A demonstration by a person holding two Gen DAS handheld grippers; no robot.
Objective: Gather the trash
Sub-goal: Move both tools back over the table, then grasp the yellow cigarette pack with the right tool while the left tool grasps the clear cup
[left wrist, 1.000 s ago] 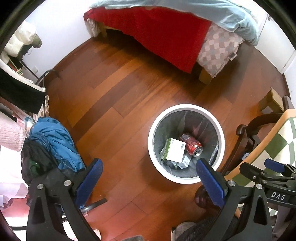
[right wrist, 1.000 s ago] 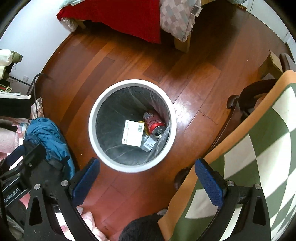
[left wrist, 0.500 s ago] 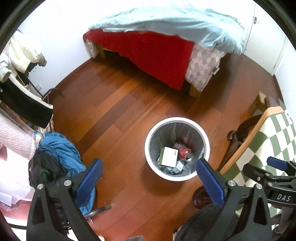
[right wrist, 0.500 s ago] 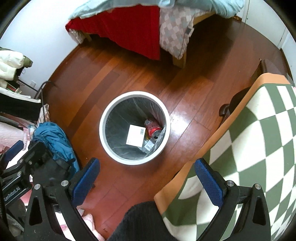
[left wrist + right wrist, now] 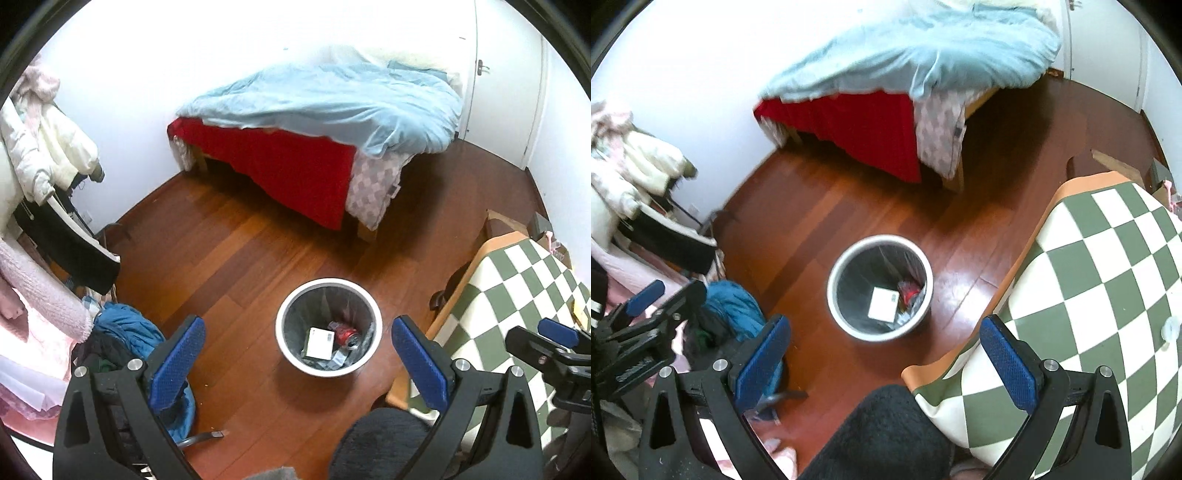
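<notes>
A white round trash bin with a dark liner stands on the wooden floor; it also shows in the right wrist view. Inside lie a white box and a red can; both also show from the right, the box and the can. My left gripper is open and empty, high above the bin. My right gripper is open and empty, also high above the floor, beside the bin.
A bed with a blue duvet and red sheet stands at the back. A checkered green-and-white cloth covers a surface at the right. Blue clothes lie piled at the left, under hanging garments.
Both grippers have risen and tilted up away from the bin. The bin now looks smaller and the whole bed is in view. Both stayed open.
</notes>
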